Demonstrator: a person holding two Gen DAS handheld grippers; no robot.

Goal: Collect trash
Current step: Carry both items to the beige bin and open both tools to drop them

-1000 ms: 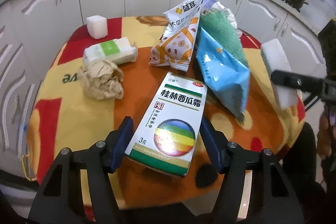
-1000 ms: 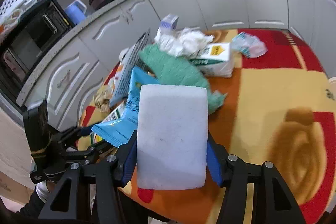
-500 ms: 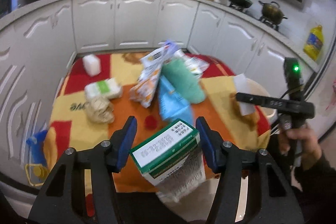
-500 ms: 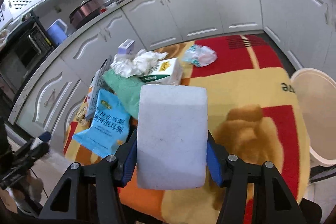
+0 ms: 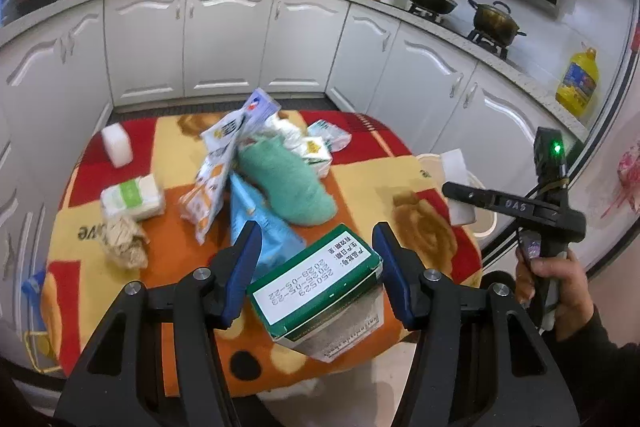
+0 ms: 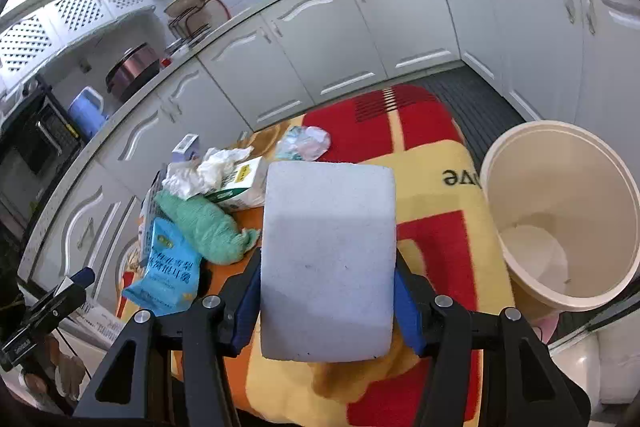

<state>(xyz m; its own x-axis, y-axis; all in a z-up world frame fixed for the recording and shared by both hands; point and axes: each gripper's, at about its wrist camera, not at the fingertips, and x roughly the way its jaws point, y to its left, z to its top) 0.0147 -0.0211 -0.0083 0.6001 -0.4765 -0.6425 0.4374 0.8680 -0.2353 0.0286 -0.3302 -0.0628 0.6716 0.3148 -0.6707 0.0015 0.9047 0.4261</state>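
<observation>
Between the left gripper's [image 5: 316, 267] blue pads sits a green-and-white box [image 5: 316, 287], pinched and lifted off the table. Only the right wrist view shows the cream bin [image 6: 560, 211] beside the table – and the right gripper [image 6: 326, 291] clamping a white sponge [image 6: 328, 259]. A colourful cloth [image 5: 368, 183] covers the table; white cabinets [image 5: 224, 39] stand behind.
</observation>
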